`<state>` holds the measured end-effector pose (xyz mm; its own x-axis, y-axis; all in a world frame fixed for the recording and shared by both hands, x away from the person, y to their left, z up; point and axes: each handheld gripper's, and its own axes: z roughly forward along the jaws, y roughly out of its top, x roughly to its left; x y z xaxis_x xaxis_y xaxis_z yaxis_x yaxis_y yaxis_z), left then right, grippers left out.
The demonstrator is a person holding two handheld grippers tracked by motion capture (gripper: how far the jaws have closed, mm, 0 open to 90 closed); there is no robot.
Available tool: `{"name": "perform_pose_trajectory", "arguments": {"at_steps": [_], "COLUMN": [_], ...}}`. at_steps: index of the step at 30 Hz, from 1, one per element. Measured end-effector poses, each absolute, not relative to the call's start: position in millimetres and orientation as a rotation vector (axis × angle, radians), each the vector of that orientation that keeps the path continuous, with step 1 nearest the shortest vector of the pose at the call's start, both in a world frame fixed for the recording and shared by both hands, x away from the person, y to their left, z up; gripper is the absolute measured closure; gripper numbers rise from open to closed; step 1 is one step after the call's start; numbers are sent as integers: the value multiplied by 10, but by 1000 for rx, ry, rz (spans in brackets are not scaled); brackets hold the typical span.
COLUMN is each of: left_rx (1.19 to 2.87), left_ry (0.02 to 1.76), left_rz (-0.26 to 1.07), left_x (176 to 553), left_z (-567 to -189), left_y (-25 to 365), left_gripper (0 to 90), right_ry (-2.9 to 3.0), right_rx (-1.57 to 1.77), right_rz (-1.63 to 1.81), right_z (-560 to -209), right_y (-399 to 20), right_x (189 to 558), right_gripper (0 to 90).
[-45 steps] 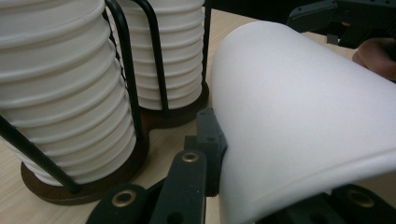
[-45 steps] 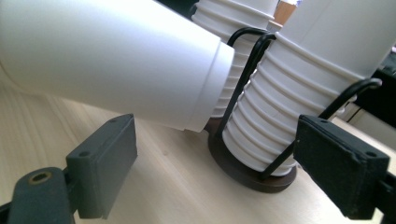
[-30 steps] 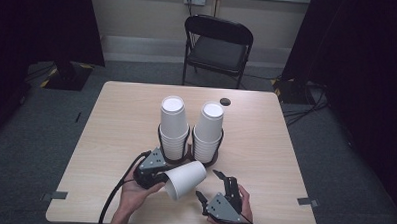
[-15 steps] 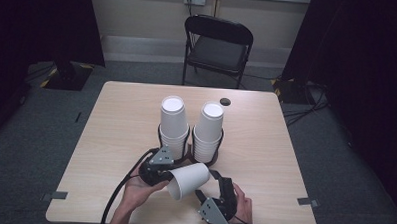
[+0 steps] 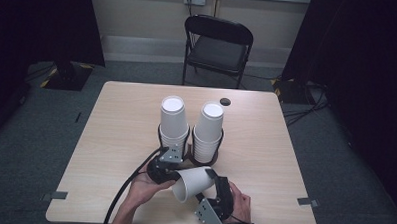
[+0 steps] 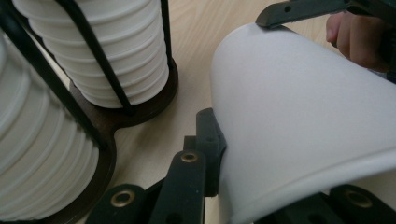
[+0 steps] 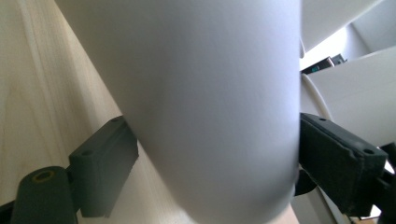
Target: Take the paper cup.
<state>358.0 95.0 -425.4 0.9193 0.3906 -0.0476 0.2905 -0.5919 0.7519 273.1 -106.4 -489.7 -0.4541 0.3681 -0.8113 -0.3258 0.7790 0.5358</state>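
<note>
A single white cup [image 5: 194,183] lies tilted between both grippers above the desk [image 5: 110,139]: the left gripper [image 5: 165,167] clamps its rim end, the right gripper [image 5: 214,192] has a jaw on each side of its body. Just beyond them, a dark holder [image 5: 205,160] carries two cup stacks [image 5: 174,122].

The small dark thing [image 5: 225,101] at the table's far edge is too small to identify, perhaps a lid. The tilted cup [image 5: 194,183] hides both grippers' jaw tips; both forearms are cut off at the near edge.
</note>
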Motion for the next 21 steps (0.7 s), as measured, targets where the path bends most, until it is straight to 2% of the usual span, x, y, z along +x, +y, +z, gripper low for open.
{"name": "perform_pose_trajectory", "arguments": {"at_steps": [21], "left_rx": [2309], "left_ry": [445], "left_rz": [160], "left_x": [3618], "left_z": [-4206], "left_y": [740], "left_gripper": [864], "right_ry": [1855], "right_rx": [-17], "right_rz": [767], "right_z": [-4884], "right_y": [-907], "right_x": [2725], "right_gripper": [127]}}
